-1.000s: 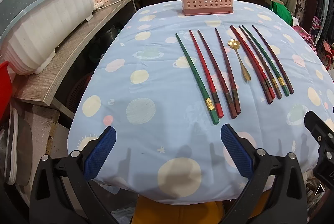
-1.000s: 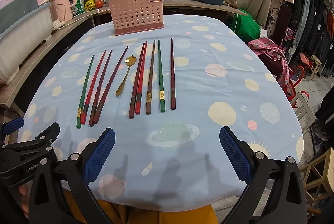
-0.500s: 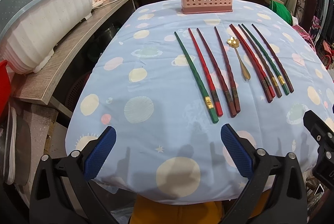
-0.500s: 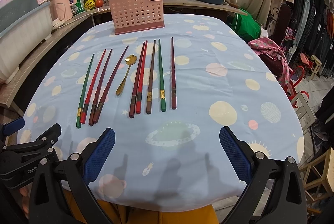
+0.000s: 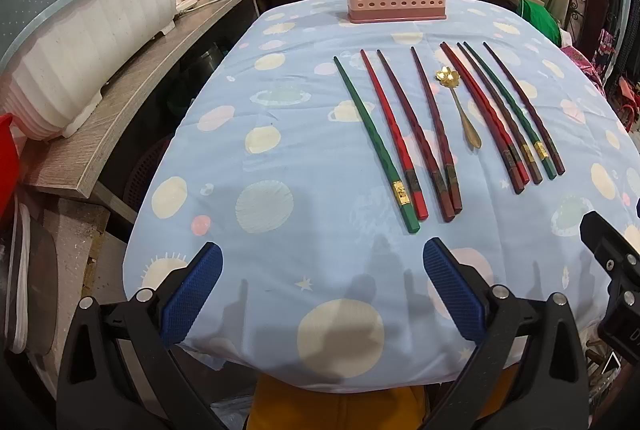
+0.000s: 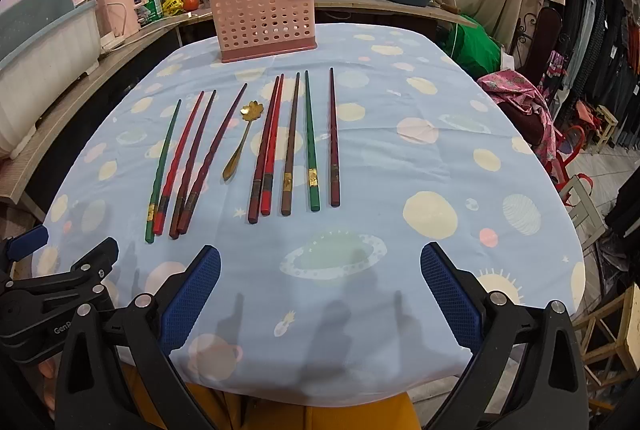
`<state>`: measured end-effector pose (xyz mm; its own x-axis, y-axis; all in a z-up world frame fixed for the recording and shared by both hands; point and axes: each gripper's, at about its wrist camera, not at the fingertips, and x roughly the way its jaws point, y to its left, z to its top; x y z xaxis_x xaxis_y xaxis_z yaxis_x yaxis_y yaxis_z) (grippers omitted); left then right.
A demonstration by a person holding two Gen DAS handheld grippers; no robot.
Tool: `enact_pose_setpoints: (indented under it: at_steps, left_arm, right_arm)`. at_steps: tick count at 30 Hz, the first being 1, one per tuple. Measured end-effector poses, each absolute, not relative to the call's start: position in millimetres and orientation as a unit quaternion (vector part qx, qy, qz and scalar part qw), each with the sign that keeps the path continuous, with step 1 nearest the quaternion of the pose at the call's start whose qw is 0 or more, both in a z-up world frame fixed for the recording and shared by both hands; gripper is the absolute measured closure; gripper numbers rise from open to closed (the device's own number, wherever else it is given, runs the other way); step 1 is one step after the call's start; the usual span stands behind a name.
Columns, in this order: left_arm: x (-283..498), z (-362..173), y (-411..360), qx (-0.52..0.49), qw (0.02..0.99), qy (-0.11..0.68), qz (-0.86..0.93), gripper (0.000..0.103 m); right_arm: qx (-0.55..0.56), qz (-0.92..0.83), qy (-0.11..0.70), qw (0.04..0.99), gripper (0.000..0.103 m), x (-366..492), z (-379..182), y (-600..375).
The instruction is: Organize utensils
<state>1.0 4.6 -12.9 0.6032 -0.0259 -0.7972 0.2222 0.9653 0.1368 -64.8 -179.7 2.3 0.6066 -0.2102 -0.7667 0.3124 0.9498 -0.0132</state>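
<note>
Hovering over the near edge of the bench [image 5: 280,149], the left tongs [image 5: 320,294] and right tongs [image 6: 320,290] both gape wide apart, holding nothing. Nine chopsticks [image 6: 312,137] and a gold spoon [image 6: 240,145] lie in a row before the pink perforated utensil holder [image 6: 264,21].

A: The cloth [image 6: 400,165] looks soft, matt fabric; the basket [image 6: 264,19] is matt perforated plastic.

B: Chopsticks [image 6: 312,145] look lacquered and glossy; the spoon [image 6: 240,145] is shiny gold metal; the pads [image 6: 192,300] are textured, rubbery-looking blue.
</note>
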Motion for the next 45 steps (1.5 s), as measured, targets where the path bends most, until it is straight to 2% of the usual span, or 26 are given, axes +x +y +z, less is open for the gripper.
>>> enact_pose_setpoints:
  at_steps: [45]
  left_arm:
    - [6.3, -15.9, 4.2, 0.114, 0.883, 0.450, -0.070, 0.007]
  right_arm:
    - [0.062, -0.146, 0.425, 0.891, 0.007, -61.6, -1.5, -182.3]
